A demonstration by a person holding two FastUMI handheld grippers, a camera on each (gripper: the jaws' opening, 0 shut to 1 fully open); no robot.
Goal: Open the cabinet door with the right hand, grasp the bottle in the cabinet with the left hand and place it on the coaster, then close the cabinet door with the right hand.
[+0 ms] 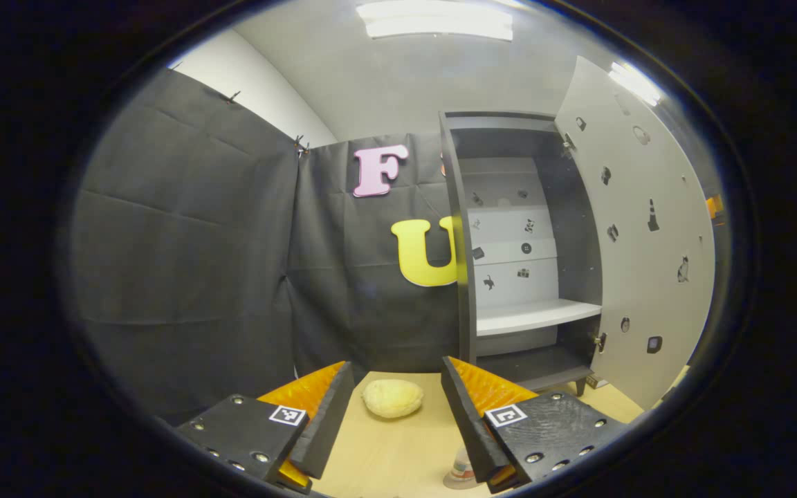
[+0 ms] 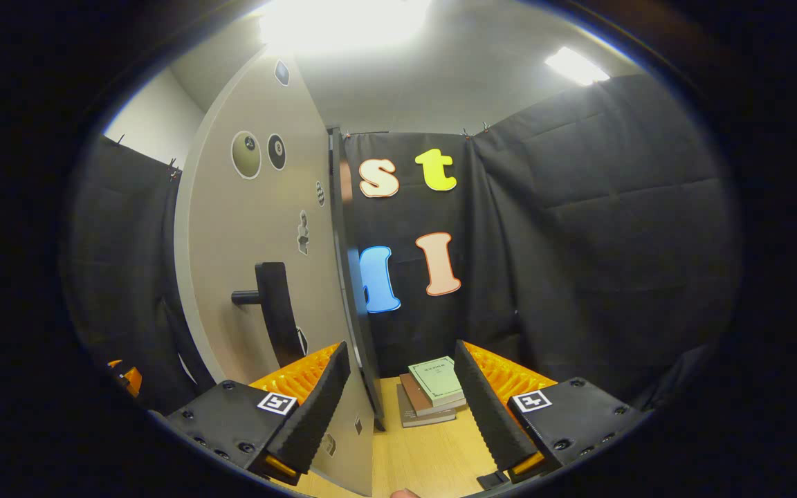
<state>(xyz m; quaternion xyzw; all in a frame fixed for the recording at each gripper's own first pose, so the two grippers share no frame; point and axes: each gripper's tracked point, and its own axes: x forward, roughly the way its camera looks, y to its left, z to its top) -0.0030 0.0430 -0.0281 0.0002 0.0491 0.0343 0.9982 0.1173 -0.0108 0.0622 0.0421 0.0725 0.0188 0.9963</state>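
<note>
Matt painted cabinet door (image 2: 253, 228), pale wood-grain table (image 1: 398, 449), creased cloth wall (image 2: 599, 228), paper-covered books (image 2: 433, 391)

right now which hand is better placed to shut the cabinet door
Right: right gripper sits open at the cabinet door, handle close by. Left gripper faces the table, door farther off.

Right of centre in my left gripper view stands the dark cabinet (image 1: 464, 277), open, with a pale back panel dotted with small stickers and one white shelf (image 1: 537, 315) low inside. Its light cabinet door (image 1: 637, 235) swings wide toward the right edge, stickers scattered over it. In my right gripper view that door fills the left-centre, its dark handle (image 2: 275, 311) jutting out just above my jaws.
</note>
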